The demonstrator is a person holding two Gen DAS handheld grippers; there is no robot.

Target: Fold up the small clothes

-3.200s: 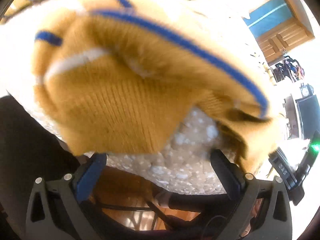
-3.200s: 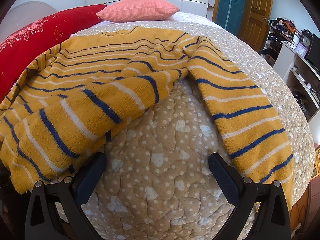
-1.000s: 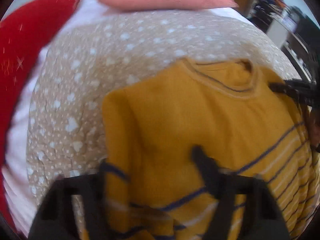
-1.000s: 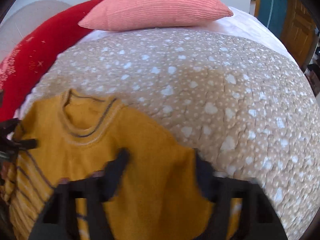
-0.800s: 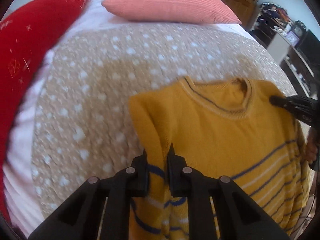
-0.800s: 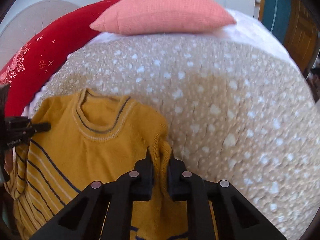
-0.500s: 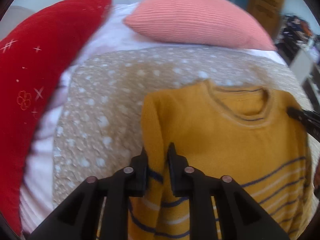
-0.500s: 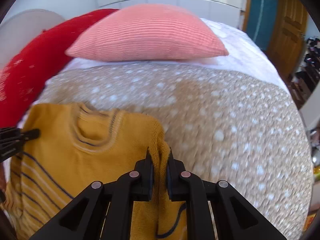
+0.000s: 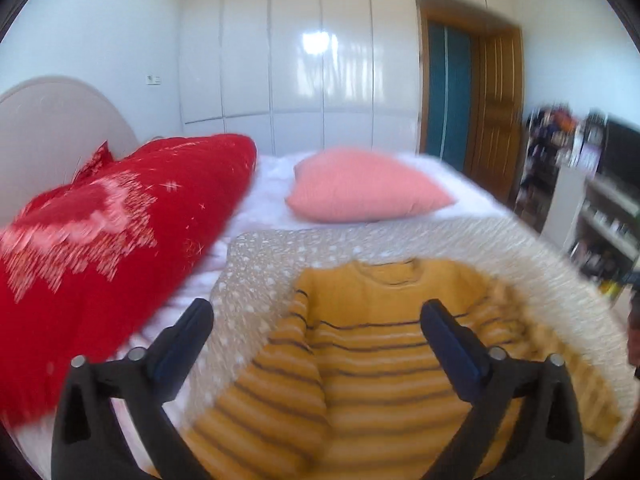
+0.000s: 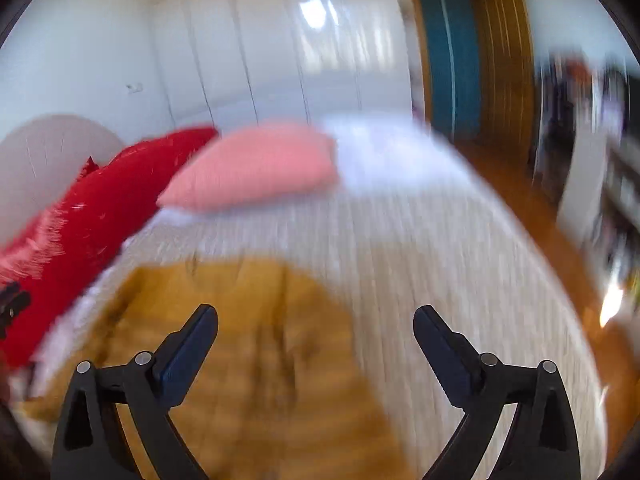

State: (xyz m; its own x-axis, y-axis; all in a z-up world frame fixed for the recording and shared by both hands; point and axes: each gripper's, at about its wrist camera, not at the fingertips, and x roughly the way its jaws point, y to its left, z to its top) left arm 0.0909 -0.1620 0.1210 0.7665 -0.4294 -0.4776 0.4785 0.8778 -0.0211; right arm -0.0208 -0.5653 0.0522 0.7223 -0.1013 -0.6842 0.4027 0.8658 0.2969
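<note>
A small mustard-yellow sweater (image 9: 372, 344) with dark and pale stripes lies flat on the beige dotted quilt (image 9: 264, 264), collar toward the pillows, sleeves along its sides. My left gripper (image 9: 318, 322) is open and empty, raised above the sweater's lower part. In the right wrist view the sweater (image 10: 248, 344) is a motion-blurred yellow patch at lower left. My right gripper (image 10: 316, 330) is open and empty, above the sweater's right edge and the quilt (image 10: 460, 280).
A red embroidered pillow (image 9: 108, 240) lies at the left, a pink pillow (image 9: 360, 192) at the head of the bed. White wardrobe doors (image 9: 300, 60) and a wooden door (image 9: 496, 112) stand behind. Shelves with clutter (image 9: 600, 200) are at the right.
Both grippers, shut on the sweater's shoulders half a second ago, have opened and let it go. They have lifted and tilted up; the sweater now lies spread on the quilt.
</note>
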